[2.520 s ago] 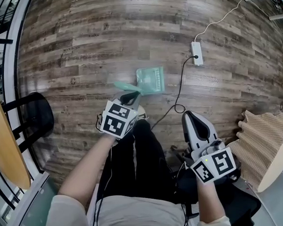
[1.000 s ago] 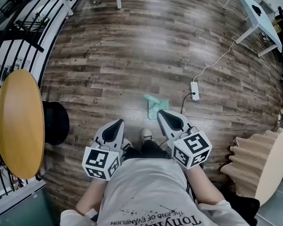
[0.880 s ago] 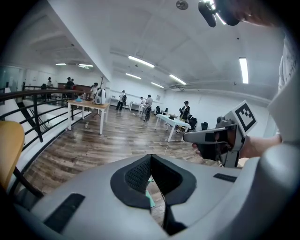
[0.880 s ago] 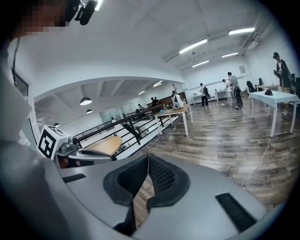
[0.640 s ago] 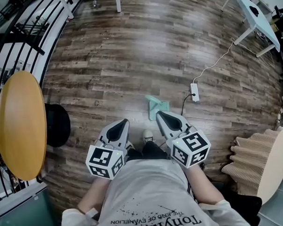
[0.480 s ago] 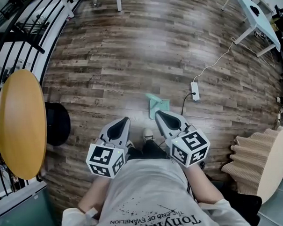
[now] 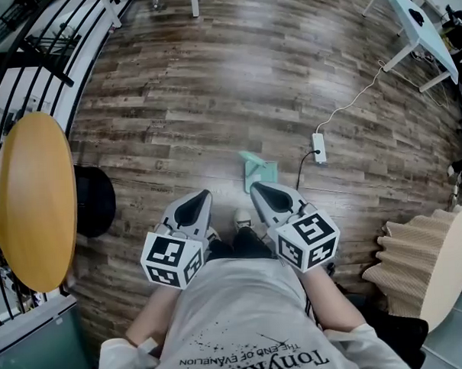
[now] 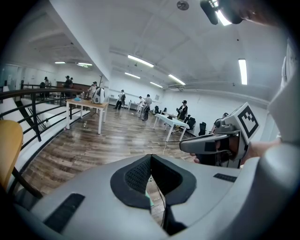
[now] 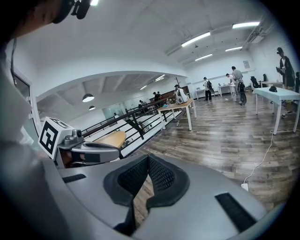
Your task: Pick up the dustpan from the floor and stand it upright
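Observation:
The teal dustpan [image 7: 257, 171] is on the wooden floor just ahead of my feet; from above it looks narrow, as if standing on its edge with the handle up. My left gripper [image 7: 201, 195] is held in front of my body, shut and empty. My right gripper [image 7: 255, 186] sits beside it, also shut and empty, its tip overlapping the dustpan's near side in the head view. In the left gripper view the left gripper [image 8: 150, 157] has its pads pressed together, with a teal sliver below them. The right gripper view shows the right gripper [image 9: 147, 159] closed too.
A round yellow table [image 7: 33, 200] and a black stool [image 7: 94, 201] stand at the left by a black railing. A white power strip [image 7: 319, 147] with its cable lies right of the dustpan. A beige corrugated piece [image 7: 418, 263] is at the right. My shoe [image 7: 241, 218] is between the grippers.
Earlier the left gripper was low at the dustpan's handle; since then I stand higher with both grippers drawn to my body. Over the last second the right gripper drifted slightly left.

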